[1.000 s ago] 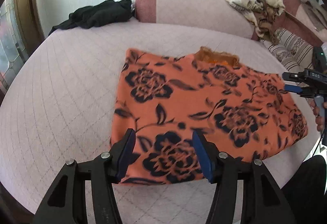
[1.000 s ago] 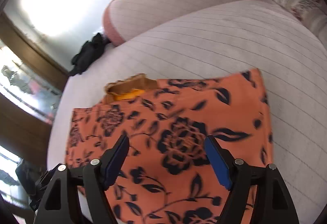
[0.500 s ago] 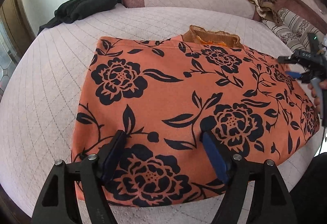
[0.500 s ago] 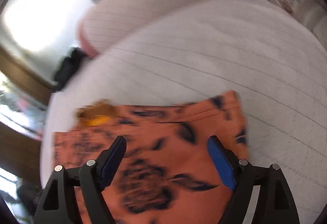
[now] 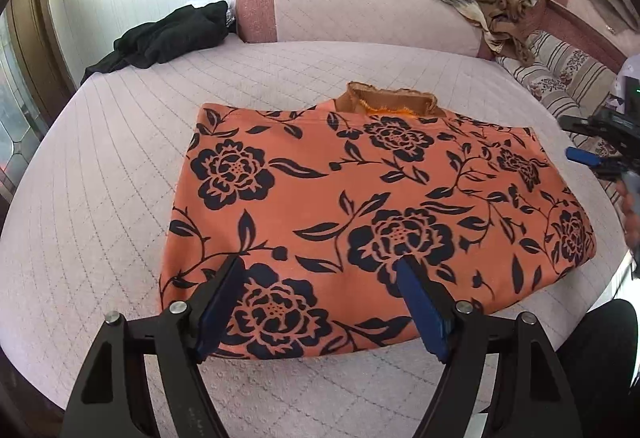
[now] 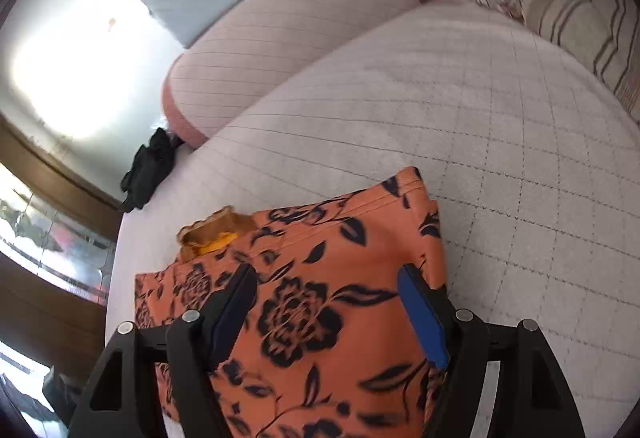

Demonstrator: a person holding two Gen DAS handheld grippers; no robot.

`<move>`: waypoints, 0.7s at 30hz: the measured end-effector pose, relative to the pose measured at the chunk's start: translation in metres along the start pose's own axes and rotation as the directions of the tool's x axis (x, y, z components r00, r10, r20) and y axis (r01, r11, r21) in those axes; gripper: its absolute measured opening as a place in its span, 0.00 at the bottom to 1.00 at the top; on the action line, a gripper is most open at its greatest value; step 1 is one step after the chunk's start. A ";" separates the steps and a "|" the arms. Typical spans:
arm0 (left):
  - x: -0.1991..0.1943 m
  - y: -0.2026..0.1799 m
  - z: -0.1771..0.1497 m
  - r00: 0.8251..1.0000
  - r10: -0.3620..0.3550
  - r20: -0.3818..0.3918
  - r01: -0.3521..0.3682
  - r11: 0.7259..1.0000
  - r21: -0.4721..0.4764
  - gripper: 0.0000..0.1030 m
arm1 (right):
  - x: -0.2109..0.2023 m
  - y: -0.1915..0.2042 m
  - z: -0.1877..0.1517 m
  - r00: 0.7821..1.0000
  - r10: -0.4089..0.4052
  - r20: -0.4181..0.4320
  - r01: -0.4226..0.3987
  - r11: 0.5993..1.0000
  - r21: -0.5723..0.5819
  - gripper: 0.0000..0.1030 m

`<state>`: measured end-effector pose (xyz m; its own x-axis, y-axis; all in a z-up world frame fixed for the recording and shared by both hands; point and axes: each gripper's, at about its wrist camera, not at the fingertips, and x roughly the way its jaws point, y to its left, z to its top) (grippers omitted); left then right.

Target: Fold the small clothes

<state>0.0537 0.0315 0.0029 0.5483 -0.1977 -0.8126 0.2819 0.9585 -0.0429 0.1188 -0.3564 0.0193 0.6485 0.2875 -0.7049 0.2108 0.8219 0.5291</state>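
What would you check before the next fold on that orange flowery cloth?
1. Orange floral garment lying flat on the quilted bed cover: ok.
2. Left gripper jaws open over the near edge: ok.
3. Right gripper jaws open over the cloth's other end: ok.
4. Either gripper actually pinching fabric: not ok, both jaws stand apart.
5. Brown collar piece tucked in: not ok, it pokes out at the far edge.
6. Layers underneath aligned: cannot tell.
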 end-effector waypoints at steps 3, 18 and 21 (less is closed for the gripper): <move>0.001 -0.013 0.005 1.000 -0.011 0.019 0.011 1.000 0.012 0.76 | -0.024 0.026 -0.041 0.985 0.162 -0.052 -0.164 0.986 -0.041 0.77; 0.024 -0.044 0.015 0.998 0.030 -0.050 -0.028 0.998 0.050 0.79 | -0.018 -0.064 -0.132 0.973 0.232 0.001 -0.220 0.918 0.329 0.85; 0.024 -0.049 0.022 0.999 0.052 -0.012 -0.051 0.997 0.059 0.79 | -0.045 -0.058 -0.134 0.973 0.219 0.071 -0.230 0.910 0.345 0.86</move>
<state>0.0702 -0.0248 -0.0018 0.5523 -0.1454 -0.8209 0.3000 0.9534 0.0329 -0.0206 -0.3515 -0.0426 0.7292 0.4251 -0.5362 0.2945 0.5124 0.8067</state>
